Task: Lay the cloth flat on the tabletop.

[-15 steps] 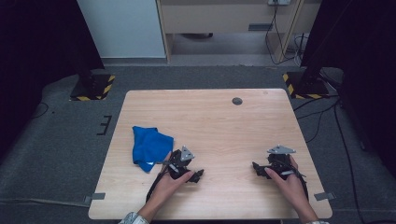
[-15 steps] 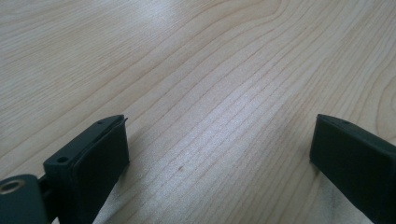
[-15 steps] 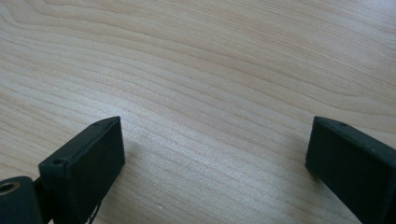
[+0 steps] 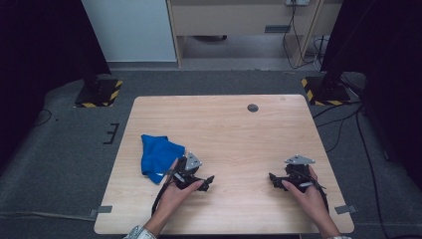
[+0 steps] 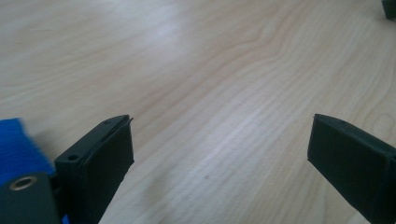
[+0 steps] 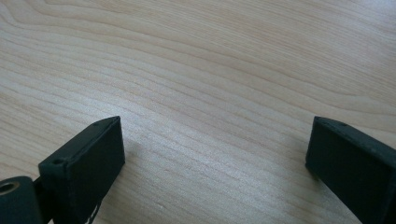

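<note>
Cloth (image 4: 158, 155) lies crumpled and untouched on the surface (image 4: 239, 134); both tongs, left (image 4: 208, 180) and right (image 4: 272, 178), gape empty, so all remains

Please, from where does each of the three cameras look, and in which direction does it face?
High view: above the person's side, facing forward and down on the table; shows both forearms, left gripper, right gripper, blue cloth.
Left gripper view: rides the left gripper, low over the wood; open jaws, cloth edge.
Right gripper view: rides the right gripper; open jaws, bare wood.
Shared: the tabletop.
</note>
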`<action>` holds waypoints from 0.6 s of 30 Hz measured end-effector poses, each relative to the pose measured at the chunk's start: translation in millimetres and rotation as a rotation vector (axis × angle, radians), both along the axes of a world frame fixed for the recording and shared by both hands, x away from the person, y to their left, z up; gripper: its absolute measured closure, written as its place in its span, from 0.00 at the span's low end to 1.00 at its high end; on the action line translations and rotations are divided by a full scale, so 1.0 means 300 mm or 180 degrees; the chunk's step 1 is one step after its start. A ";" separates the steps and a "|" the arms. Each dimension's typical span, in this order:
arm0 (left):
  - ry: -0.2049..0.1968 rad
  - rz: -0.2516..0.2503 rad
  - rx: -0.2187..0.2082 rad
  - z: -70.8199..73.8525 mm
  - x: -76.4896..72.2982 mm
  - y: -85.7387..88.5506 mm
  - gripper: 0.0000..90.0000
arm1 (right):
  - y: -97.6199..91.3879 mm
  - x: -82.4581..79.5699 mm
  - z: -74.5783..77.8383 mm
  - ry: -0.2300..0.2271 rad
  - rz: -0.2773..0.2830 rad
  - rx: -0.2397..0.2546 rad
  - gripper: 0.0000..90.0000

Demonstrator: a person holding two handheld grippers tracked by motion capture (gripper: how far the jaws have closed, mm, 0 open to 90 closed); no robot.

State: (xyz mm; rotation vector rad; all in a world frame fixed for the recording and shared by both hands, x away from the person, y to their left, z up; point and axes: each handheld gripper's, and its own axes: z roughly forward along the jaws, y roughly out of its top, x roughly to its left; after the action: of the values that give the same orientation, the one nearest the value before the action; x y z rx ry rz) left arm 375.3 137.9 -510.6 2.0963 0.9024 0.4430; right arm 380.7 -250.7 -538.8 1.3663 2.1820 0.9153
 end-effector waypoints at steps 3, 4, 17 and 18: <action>-0.0044 0.0102 -0.0042 0.023 0.007 0.051 0.07 | 0.000 -0.001 0.000 0.0000 -0.0002 -0.0001 0.05; -0.0056 0.0131 -0.0058 0.028 0.008 0.064 0.07 | 0.001 -0.001 0.000 0.0002 -0.0003 0.0000 0.05; -0.0100 0.0729 0.0020 0.040 0.076 0.290 0.09 | 0.001 -0.003 0.000 -0.0005 0.0008 -0.0005 0.05; -0.0100 0.0729 0.0020 0.040 0.076 0.290 0.09 | 0.001 -0.003 0.000 -0.0005 0.0008 -0.0005 0.05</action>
State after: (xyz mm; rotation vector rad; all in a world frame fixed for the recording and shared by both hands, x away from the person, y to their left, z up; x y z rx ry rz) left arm 398.2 224.9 -498.5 1.9937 1.1291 0.5963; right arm 379.8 -250.5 -538.8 1.3621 2.1833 0.9151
